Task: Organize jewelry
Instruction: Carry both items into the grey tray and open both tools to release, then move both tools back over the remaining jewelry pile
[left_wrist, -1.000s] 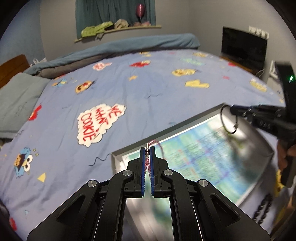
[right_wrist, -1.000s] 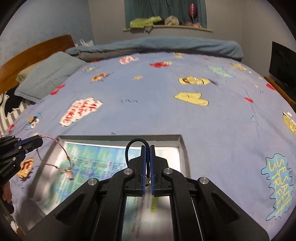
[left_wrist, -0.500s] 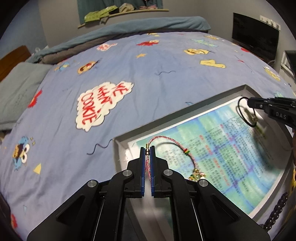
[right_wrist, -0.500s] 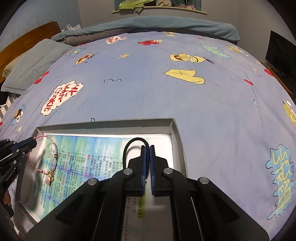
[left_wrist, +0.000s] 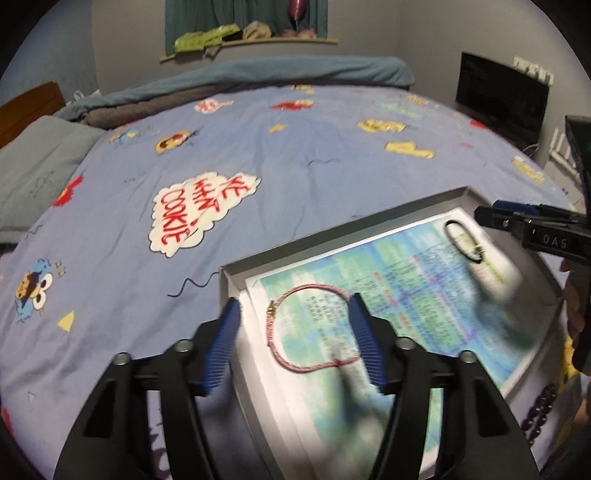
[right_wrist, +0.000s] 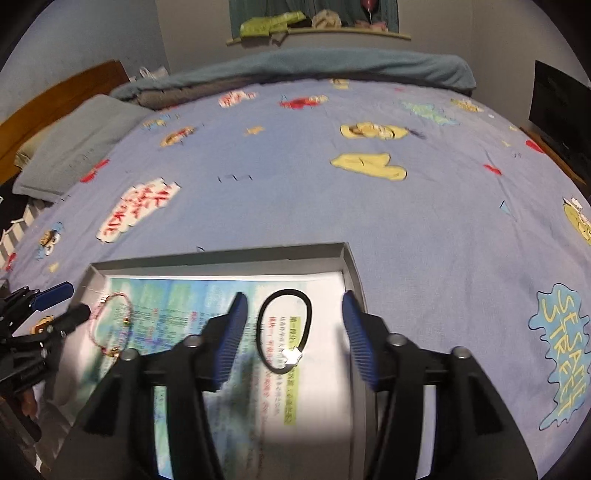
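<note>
Both jaws are opening. The left gripper (left_wrist: 293, 314) frees the pink bracelet (left_wrist: 308, 328) near the tray's (left_wrist: 332, 236) left edge; the right gripper (right_wrist: 291, 314) frees the black band (right_wrist: 284, 330) near its right edge, so they lie apart.

A grey tray (right_wrist: 221, 258) lies on the cartoon-print bed (right_wrist: 295, 206).
</note>
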